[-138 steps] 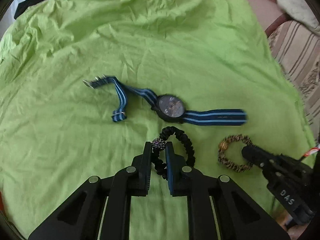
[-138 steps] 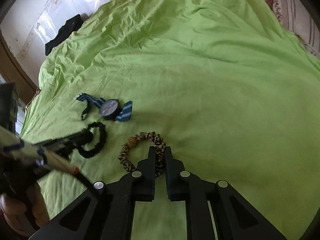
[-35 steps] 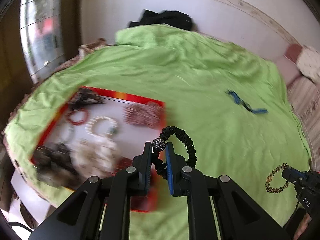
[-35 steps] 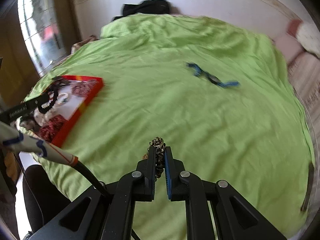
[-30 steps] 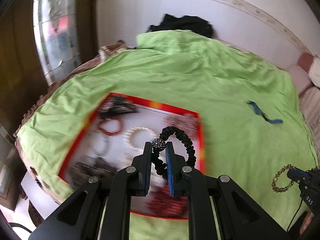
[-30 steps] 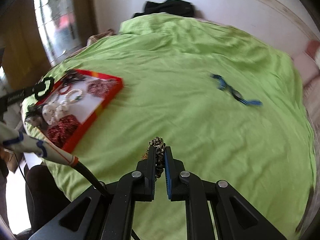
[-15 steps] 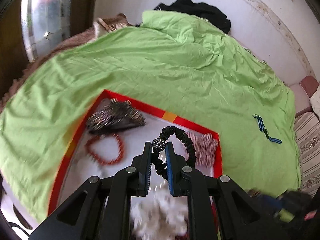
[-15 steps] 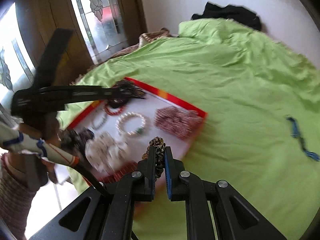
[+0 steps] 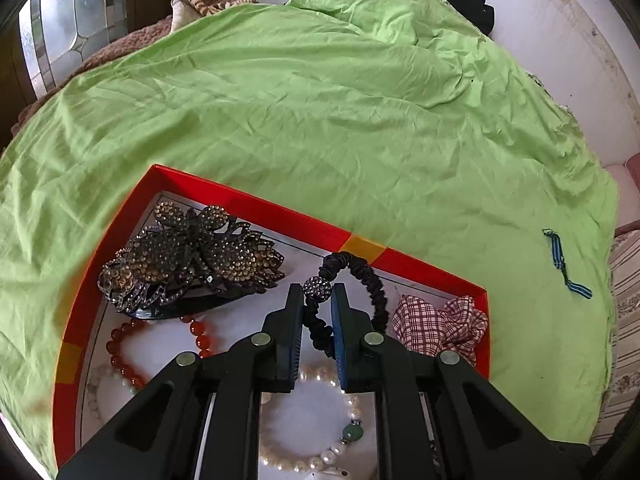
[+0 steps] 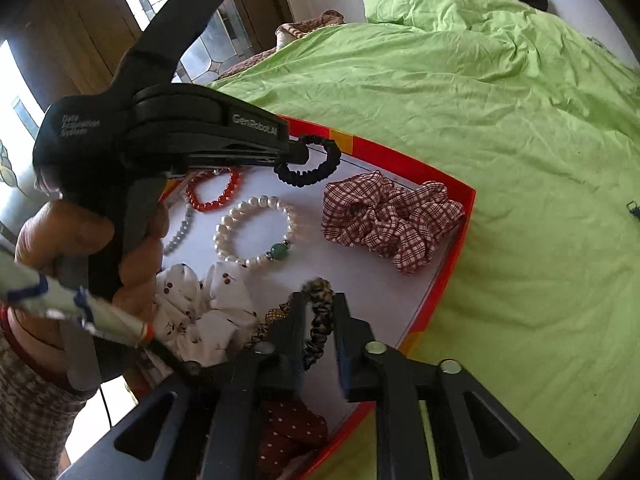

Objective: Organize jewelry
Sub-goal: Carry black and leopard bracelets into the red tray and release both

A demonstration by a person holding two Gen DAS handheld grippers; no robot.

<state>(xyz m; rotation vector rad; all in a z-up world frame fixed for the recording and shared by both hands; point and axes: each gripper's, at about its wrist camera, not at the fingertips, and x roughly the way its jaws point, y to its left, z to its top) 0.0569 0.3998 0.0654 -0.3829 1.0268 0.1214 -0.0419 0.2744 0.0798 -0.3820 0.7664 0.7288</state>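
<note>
My left gripper (image 9: 317,298) is shut on a black elastic bracelet (image 9: 370,282) with a sparkly bead and holds it over the far part of the red-rimmed tray (image 9: 280,210). It also shows in the right wrist view (image 10: 310,162). In the right wrist view my right gripper (image 10: 318,312) has its jaws parted. The leopard-print bracelet (image 10: 320,320) hangs between them against the left finger, just above the tray's white floor (image 10: 360,280).
The tray holds a rhinestone hair clip (image 9: 192,256), a red bead bracelet (image 10: 212,192), a pearl bracelet (image 10: 252,232), a checked scrunchie (image 10: 388,216) and a white scrunchie (image 10: 200,312). A blue striped watch (image 9: 560,260) lies far right on the green sheet.
Both grippers have moved from the open sheet to over the tray. The right gripper's jaws have parted around the leopard-print bracelet. The left stays shut on the black bracelet.
</note>
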